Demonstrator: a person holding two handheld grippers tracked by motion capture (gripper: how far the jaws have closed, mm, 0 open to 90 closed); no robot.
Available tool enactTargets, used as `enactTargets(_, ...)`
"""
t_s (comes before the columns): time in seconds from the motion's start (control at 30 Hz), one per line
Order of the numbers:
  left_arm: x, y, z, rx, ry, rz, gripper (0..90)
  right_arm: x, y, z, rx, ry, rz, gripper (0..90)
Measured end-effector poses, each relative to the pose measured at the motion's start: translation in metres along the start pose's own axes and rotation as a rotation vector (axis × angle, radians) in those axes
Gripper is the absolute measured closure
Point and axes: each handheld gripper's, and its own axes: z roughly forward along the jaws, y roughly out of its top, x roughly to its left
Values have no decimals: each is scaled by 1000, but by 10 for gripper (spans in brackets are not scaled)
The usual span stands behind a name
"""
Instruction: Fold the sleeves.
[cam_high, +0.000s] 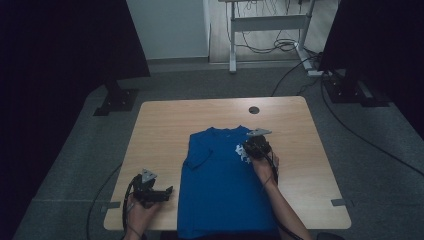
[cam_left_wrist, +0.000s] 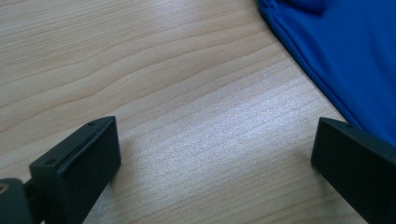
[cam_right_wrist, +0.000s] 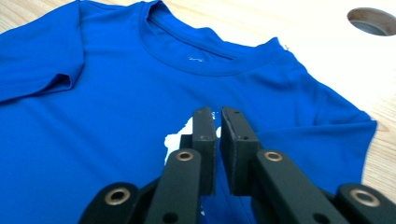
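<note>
A blue T-shirt (cam_high: 220, 190) lies flat on the wooden table (cam_high: 160, 130), collar toward the far edge, with a white print (cam_high: 241, 151) on its chest. My right gripper (cam_high: 252, 149) hovers over that print, jaws shut with nothing seen between them. In the right gripper view its fingertips (cam_right_wrist: 218, 114) point at the collar (cam_right_wrist: 196, 56) of the T-shirt (cam_right_wrist: 93, 116), above the print (cam_right_wrist: 180, 137). My left gripper (cam_high: 167, 192) rests low at the table's near left, open, just left of the shirt's hem. Its jaws (cam_left_wrist: 215, 158) frame bare wood, with the shirt edge (cam_left_wrist: 345, 56) to the right.
A round cable hole (cam_high: 254, 110) sits in the table beyond the collar, also in the right gripper view (cam_right_wrist: 372, 21). Dark stands (cam_high: 117, 97) and cables (cam_high: 345, 125) lie on the floor around the table. A desk frame (cam_high: 270, 22) stands behind.
</note>
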Motion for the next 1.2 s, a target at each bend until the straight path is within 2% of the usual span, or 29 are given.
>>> enactTargets(0.2, 0, 0, 0, 0, -1, 1, 15, 2, 0, 5, 7, 19, 1, 850)
enactTargets(0.27, 0, 0, 0, 0, -1, 1, 15, 1, -1, 3, 7, 18, -5, 817)
enactTargets(0.4, 0, 0, 0, 0, -1, 1, 15, -4, 0, -2, 4, 16, 9, 681)
enactTargets(0.5, 0, 0, 0, 0, -1, 1, 15, -9, -2, -7, -4, -2, 8, 525)
enactTargets(0.63, 0, 0, 0, 0, -1, 1, 15, -15, -5, -14, -3, 0, 8, 431)
enactTargets(0.8, 0, 0, 0, 0, -1, 1, 15, -20, -9, -27, -5, -3, -3, 408)
enactTargets(1.2, 0, 0, 0, 0, -1, 1, 15, -33, -22, -51, 1, -3, 10, 399)
